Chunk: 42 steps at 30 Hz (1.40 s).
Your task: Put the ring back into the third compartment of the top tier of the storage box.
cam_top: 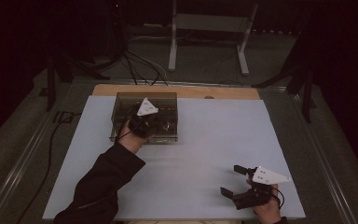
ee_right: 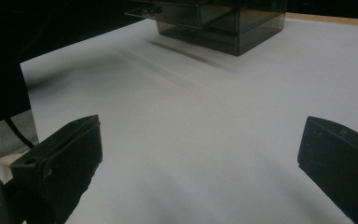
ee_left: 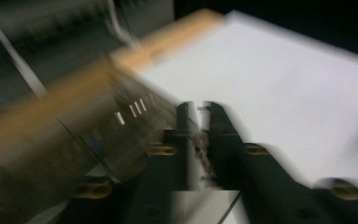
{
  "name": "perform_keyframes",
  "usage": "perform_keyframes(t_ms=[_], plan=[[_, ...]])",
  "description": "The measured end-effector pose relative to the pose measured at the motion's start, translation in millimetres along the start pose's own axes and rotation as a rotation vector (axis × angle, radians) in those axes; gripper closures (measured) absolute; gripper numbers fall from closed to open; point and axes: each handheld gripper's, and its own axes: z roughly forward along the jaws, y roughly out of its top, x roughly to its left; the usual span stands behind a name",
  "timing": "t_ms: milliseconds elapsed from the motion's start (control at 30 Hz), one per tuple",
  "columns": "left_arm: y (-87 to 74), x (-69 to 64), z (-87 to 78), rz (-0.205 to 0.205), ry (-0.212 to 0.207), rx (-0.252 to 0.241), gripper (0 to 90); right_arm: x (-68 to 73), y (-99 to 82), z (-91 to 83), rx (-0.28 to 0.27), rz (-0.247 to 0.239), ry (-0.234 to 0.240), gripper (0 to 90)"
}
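So a smoky see-through box (cam_top: 121, 112) can be seen toward the far left of the white table sheet (cam_top: 205, 140), roughly at 11 o'clock from the middle of the table in the high view, with its back edge close to the strip of bare wood (cam_top: 223, 92) at the far side. The left gripper (cam_top: 154, 122) is held right over the box, its grey three-cornered plate tilted up, and the hand (cam_top: 129, 134) is placed at the near rim, around 6 o'clock of the box. In the left gripper view everything is smeared by motion blur, but the two black jaws are seen standing close together with only a narrow slit between them, and something small and speckled (ee_left: 204, 154) is caught in that slit; what it is can't be made out, and whether it is actually pinched can't be told either. The box wall (ee_left: 121, 116) is seen just beside the jaws at about 9 o'clock. The right gripper (cam_top: 229, 180) is parked near the table's near right corner, about 5 o'clock from the middle and well apart from the box, and its jaws are spread wide with nothing between them, just bare sheet. In the right gripper view the box (ee_right: 223, 23) is seen far off at 12 o'clock.
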Motion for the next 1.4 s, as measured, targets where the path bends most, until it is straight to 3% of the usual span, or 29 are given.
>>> perform_keyframes(t_ms=[33, 100, 233, 333, 433, 567, 700, 867, 1100, 1400], plan=[[-1.8, -0.7, 3.9, -0.012, 0.005, 0.015, 57.5, 0.2, 0.1, 0.0, 0.001, -0.002, 0.000, 0.0], [-0.8, -5.0, 2.1, -0.016, 0.019, -0.007, 39.6, 0.7, 0.1, -0.9, -0.003, -0.001, -0.001, 0.0], [8.5, -9.5, -10.4, -0.044, 0.010, -0.062, 25.0, -0.6, 0.0, -1.0, -0.004, 0.004, -0.002, 0.0], [9.9, -7.7, -15.4, -0.032, -0.012, -0.068, 17.4, 0.7, 0.2, -1.0, -0.003, -0.003, -0.002, 0.0], [8.4, -3.5, -17.1, -0.049, -0.045, -0.072, 15.8, 0.5, 0.2, -1.1, -0.004, -0.002, -0.003, 0.0], [7.0, -2.4, -16.7, -0.041, -0.069, -0.052, 10.7, 0.1, 0.2, -1.0, -0.004, -0.001, -0.003, 0.0], [6.3, -2.0, -17.8, -0.053, -0.120, -0.075, 1.9, 0.3, 0.2, -0.9, -0.004, 0.000, -0.004, 0.0], [6.4, -3.8, -21.7, -0.029, -0.096, -0.074, 0.6, 0.1, 0.0, -0.9, -0.005, 0.000, 0.000, 0.0], [5.8, -1.4, -30.7, -0.033, -0.108, -0.088, 0.6, -0.7, -0.5, -2.1, -0.009, 0.007, 0.005, 0.0], [5.0, -1.2, -42.4, -0.007, -0.125, -0.134, 0.6, 0.9, -0.6, -2.3, -0.007, -0.002, 0.007, 0.0]])
